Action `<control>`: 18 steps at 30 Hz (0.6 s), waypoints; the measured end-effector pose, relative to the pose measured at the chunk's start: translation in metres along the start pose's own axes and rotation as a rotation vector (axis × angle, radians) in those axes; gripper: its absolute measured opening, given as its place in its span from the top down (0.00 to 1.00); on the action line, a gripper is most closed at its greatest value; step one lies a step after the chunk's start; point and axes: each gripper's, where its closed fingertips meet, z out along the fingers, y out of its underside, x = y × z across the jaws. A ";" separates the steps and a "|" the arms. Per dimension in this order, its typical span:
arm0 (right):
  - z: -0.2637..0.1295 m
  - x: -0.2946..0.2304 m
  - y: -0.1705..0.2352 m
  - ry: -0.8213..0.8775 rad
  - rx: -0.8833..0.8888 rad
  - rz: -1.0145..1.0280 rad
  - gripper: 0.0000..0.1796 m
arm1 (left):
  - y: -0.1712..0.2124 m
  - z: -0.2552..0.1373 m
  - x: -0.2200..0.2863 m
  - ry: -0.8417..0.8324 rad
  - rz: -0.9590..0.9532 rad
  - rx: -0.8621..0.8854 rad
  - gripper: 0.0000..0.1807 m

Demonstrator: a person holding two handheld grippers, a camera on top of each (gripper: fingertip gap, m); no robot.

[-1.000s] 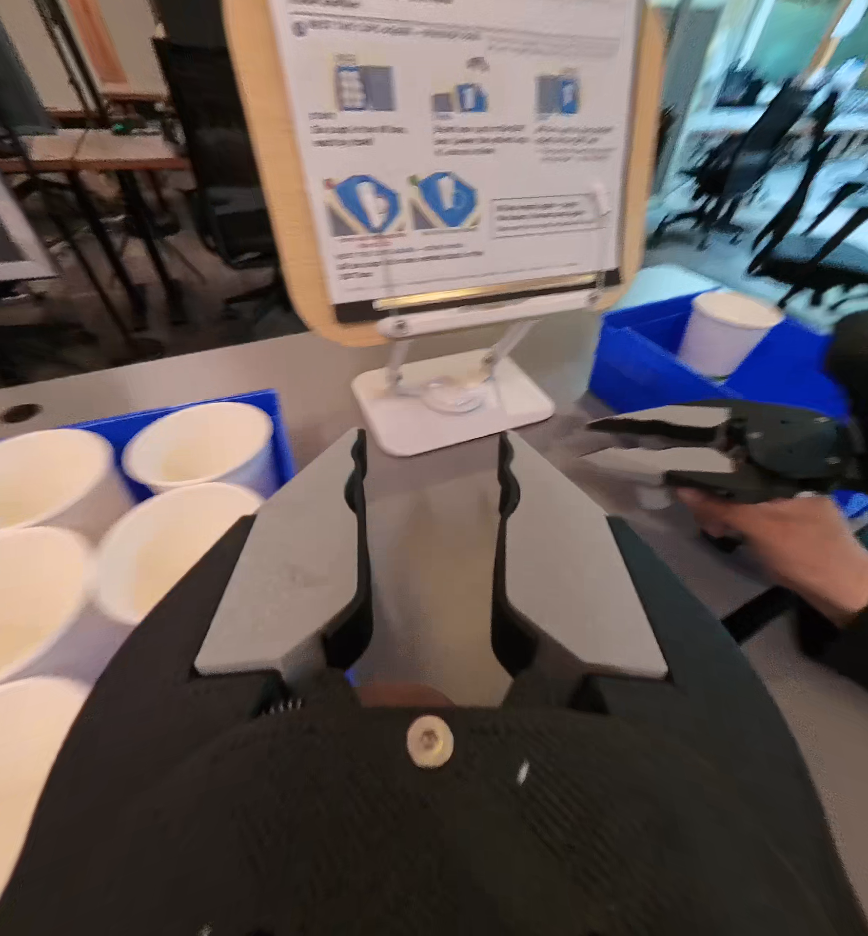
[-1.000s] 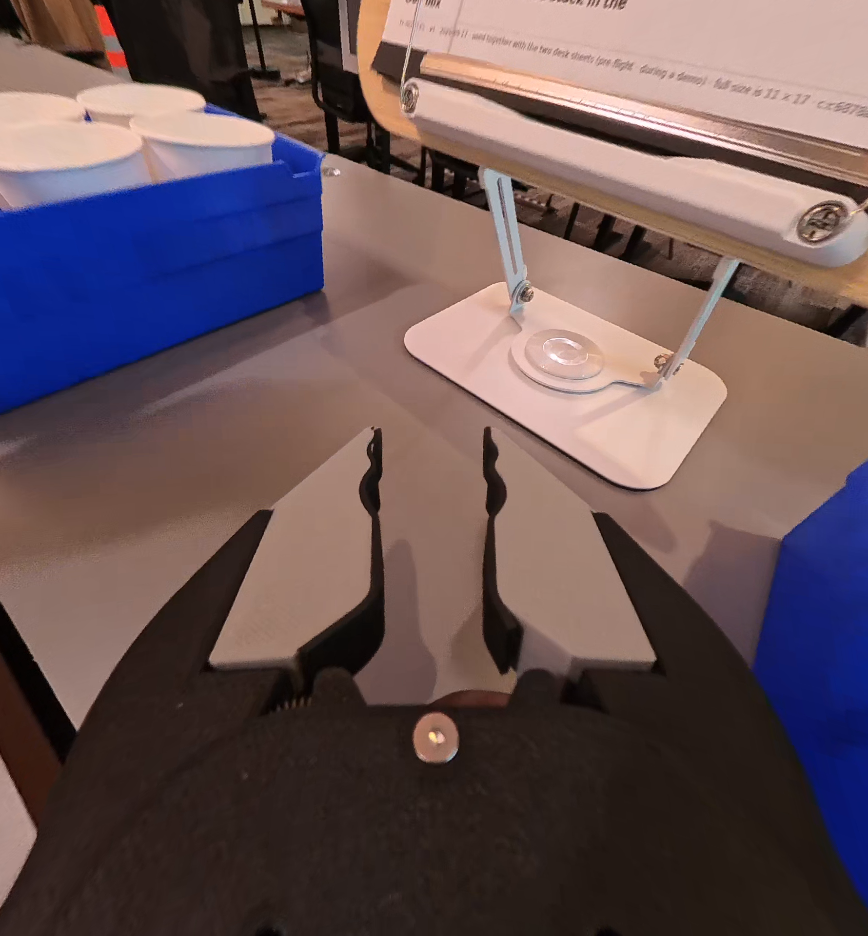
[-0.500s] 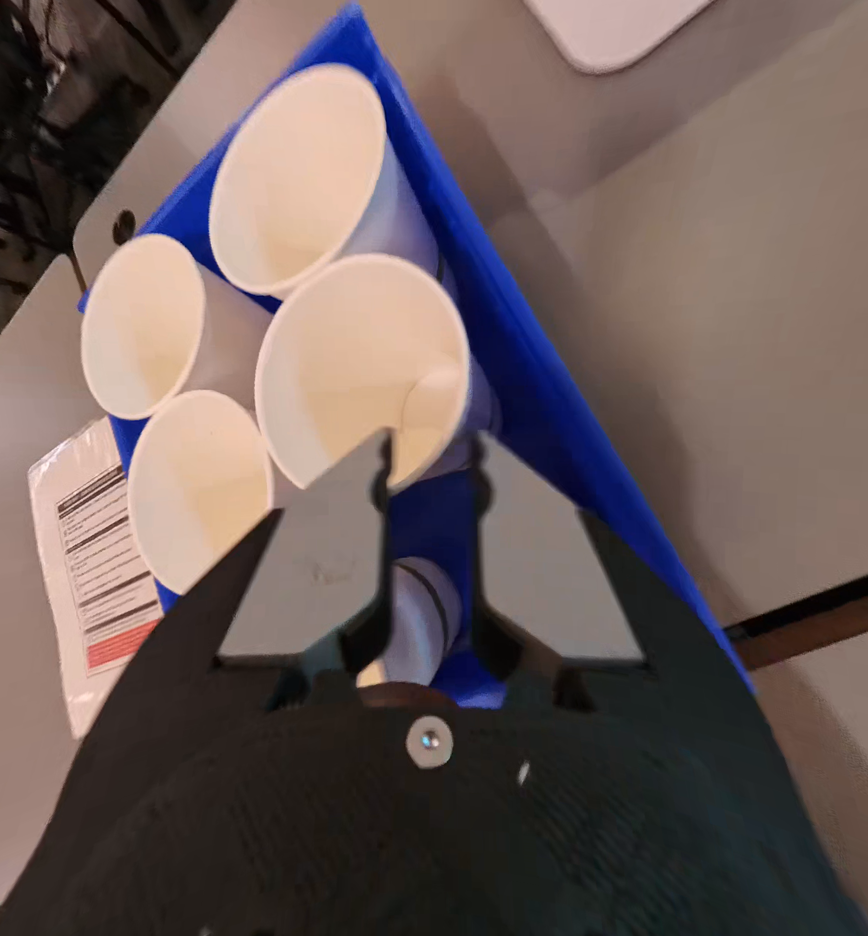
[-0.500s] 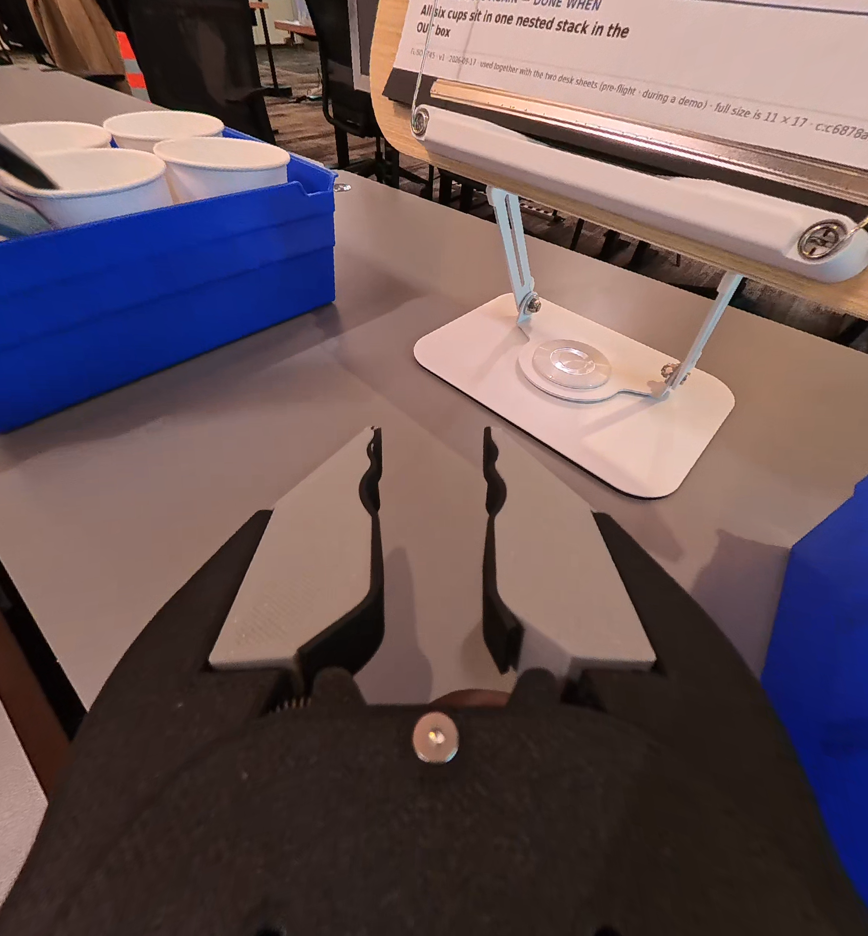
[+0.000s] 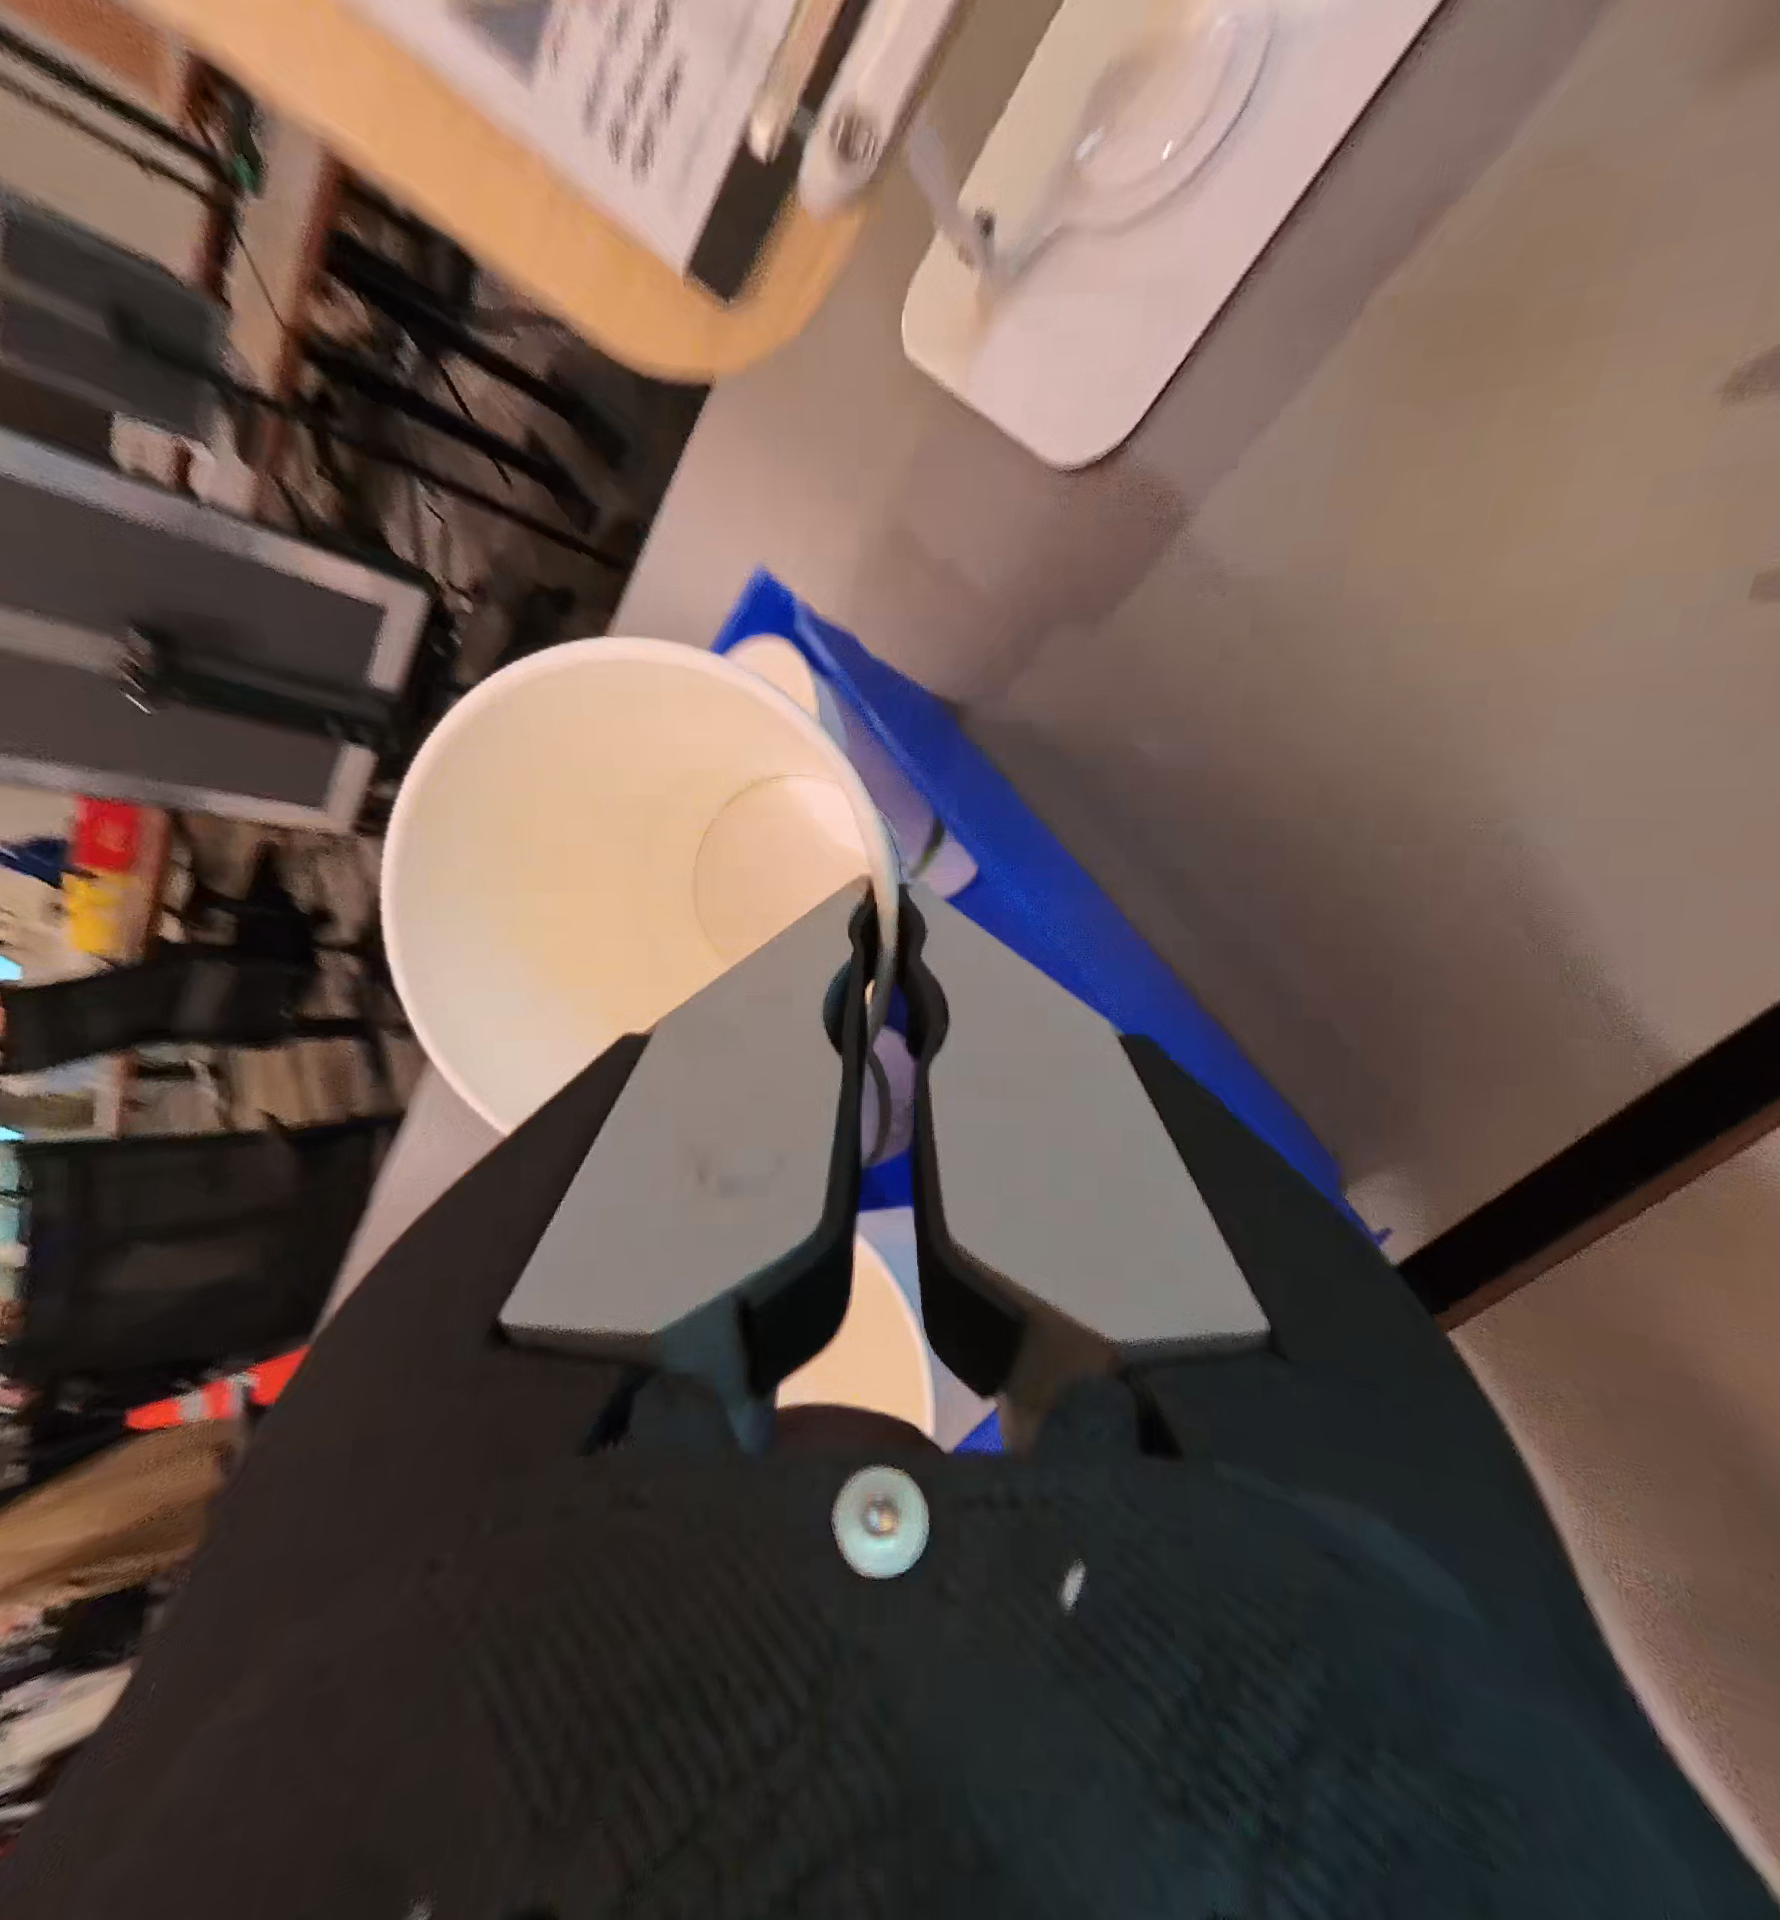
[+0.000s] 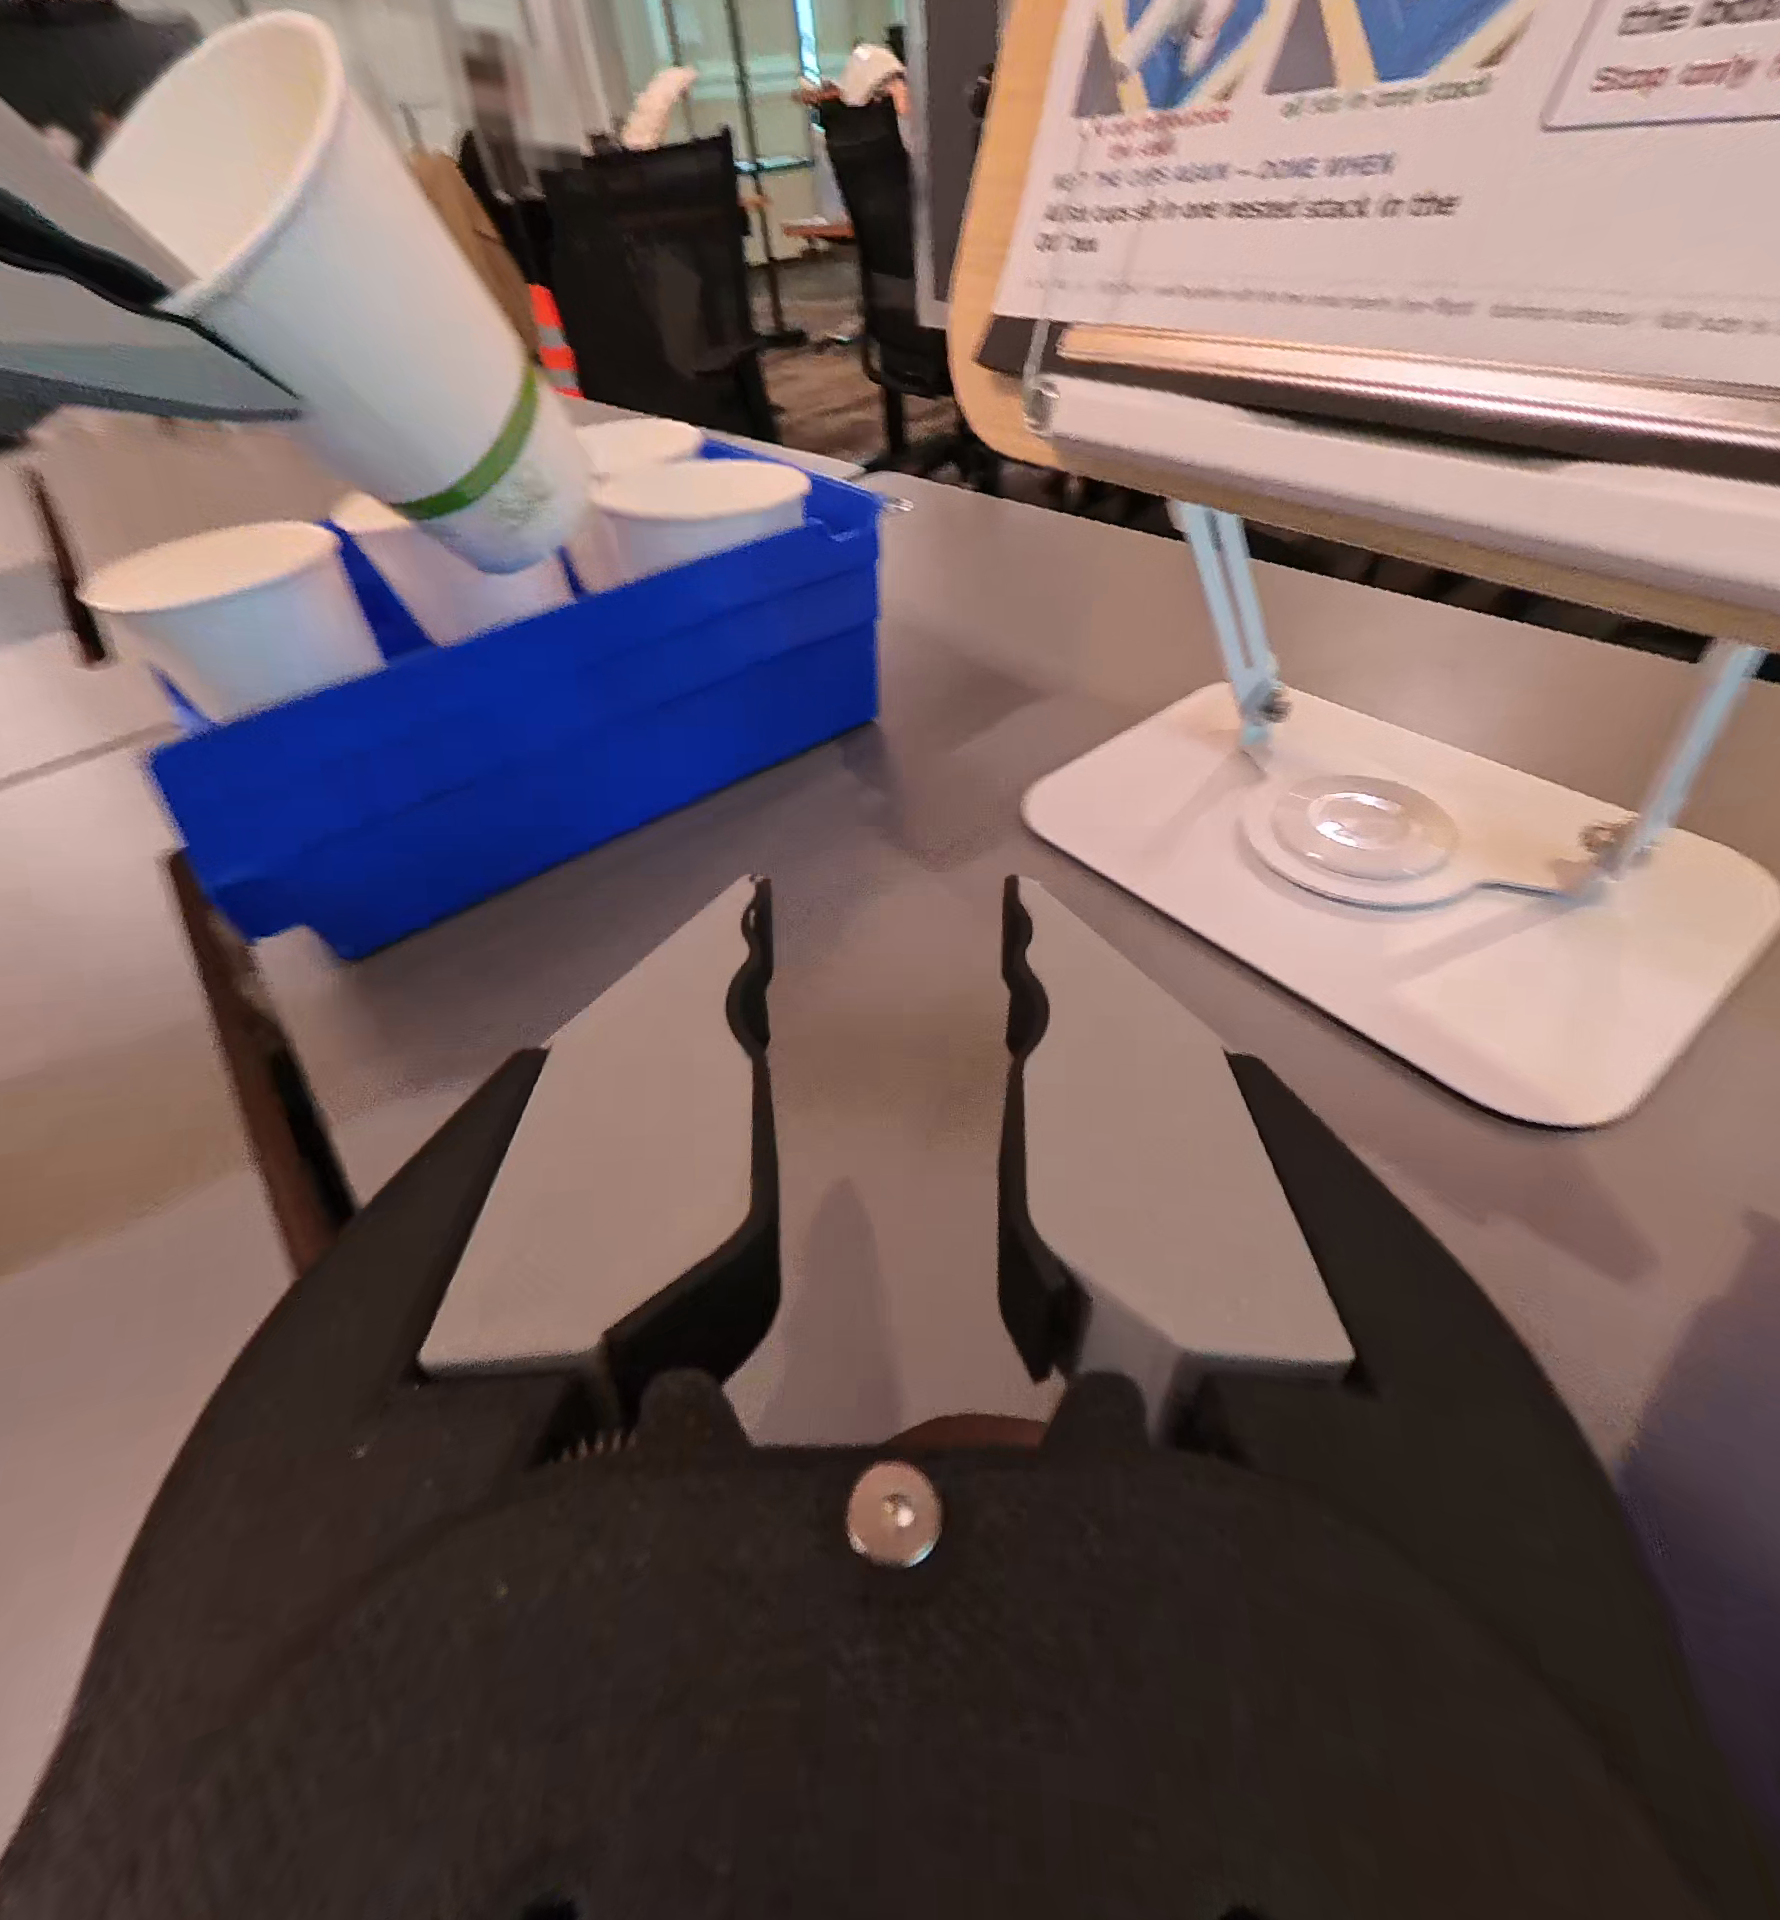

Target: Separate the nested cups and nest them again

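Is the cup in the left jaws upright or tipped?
Tipped. The held cup leans with its mouth up-left and its green-banded base down over the blue bin, the left gripper pinching its rim.

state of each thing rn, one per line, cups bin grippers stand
left gripper: shut on the lifted cup's rim
lifted cup: in the air above the bin, tilted, mouth up and away
right gripper: open, empty, over the table
cups in bin: upright, standing apart, not nested
blue bin: on the table, holding the cups
document stand: upright on the table, holding a sheet
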 end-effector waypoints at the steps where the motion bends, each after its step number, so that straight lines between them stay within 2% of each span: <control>1: -0.001 -0.007 -0.003 -0.035 0.017 0.023 0.77 | -0.013 -0.008 0.005 -0.014 0.040 0.024 1.00; 4: -0.004 -0.017 -0.011 -0.097 0.063 0.073 0.75 | -0.057 -0.031 0.041 0.056 0.123 0.133 1.00; 7: -0.010 -0.022 -0.021 -0.143 0.109 0.111 0.74 | -0.082 -0.041 0.085 0.191 0.187 0.203 1.00; 9: -0.017 -0.028 -0.030 -0.199 0.150 0.156 0.74 | -0.084 -0.036 0.110 0.265 0.243 0.204 1.00; 13: -0.028 -0.041 -0.043 -0.313 0.188 0.271 0.72 | -0.068 -0.014 0.141 0.308 0.386 0.131 1.00; 18: -0.021 -0.055 -0.031 -0.305 0.095 0.189 0.71 | -0.062 0.004 0.159 0.283 0.473 0.082 1.00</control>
